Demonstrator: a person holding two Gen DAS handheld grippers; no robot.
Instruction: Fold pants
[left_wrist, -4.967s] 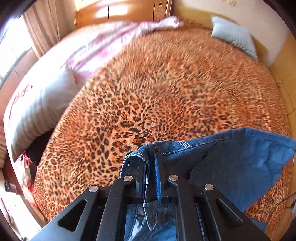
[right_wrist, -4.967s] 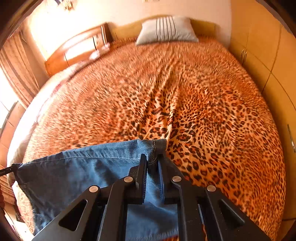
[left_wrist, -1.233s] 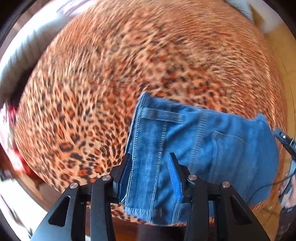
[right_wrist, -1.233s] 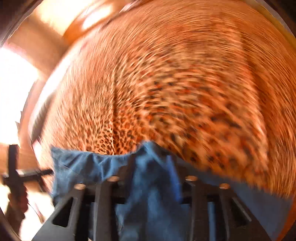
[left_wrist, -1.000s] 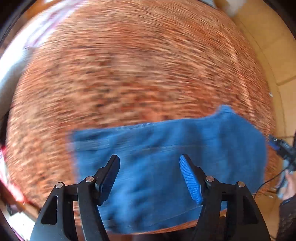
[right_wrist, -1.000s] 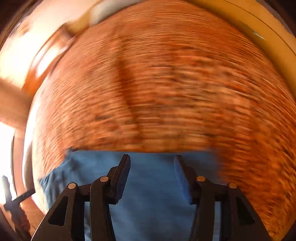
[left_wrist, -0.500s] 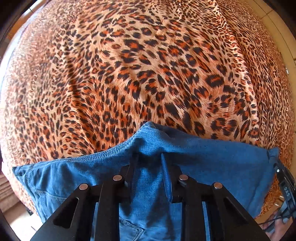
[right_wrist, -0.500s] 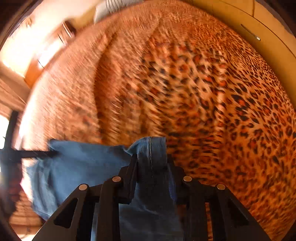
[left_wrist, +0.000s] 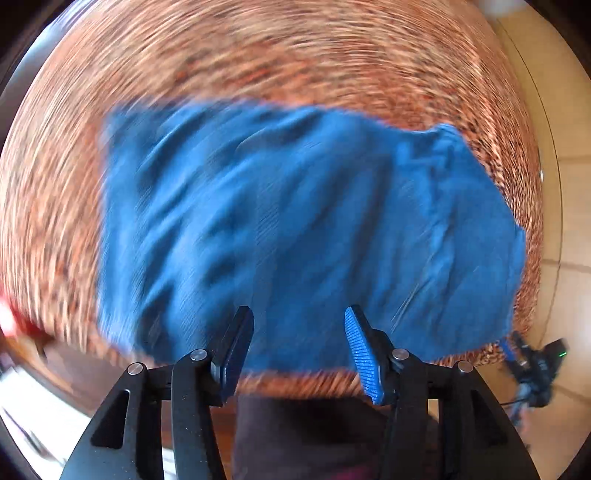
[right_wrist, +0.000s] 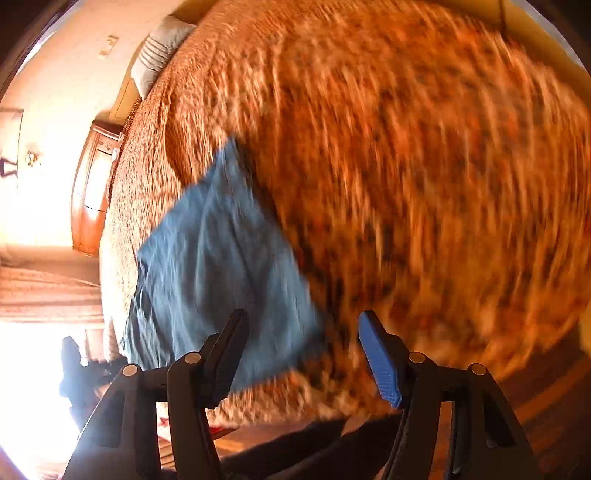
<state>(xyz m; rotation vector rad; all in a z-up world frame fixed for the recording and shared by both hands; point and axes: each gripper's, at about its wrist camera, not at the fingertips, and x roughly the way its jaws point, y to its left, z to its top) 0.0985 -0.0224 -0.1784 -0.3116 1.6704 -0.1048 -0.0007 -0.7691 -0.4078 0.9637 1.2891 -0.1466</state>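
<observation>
Nearest in the left wrist view, the left gripper has its jaws apart; they have just been opening, and nothing is clamped between them. Past them lie the pants, a blue folded slab spread flat on the bed from about 9 o'clock to 3 o'clock, their near edge close to the bed's edge. At 6 o'clock a dark shape (probably the person's clothing) sits below the jaws, too blurred to make out. At 4 o'clock, off the bed's edge, the right gripper's dark body shows, smeared.

In the right wrist view the right gripper likewise has its jaws apart, just opened, with nothing held; the pants lie toward 9 o'clock, only their corner behind the left jaw. The leopard-print cover fills the picture from 12 to 4 o'clock, heavily blurred. At 8 o'clock a dark tool shape shows against glare. Farther off, a wooden headboard stands at 9 o'clock and a striped pillow at 11 o'clock.
</observation>
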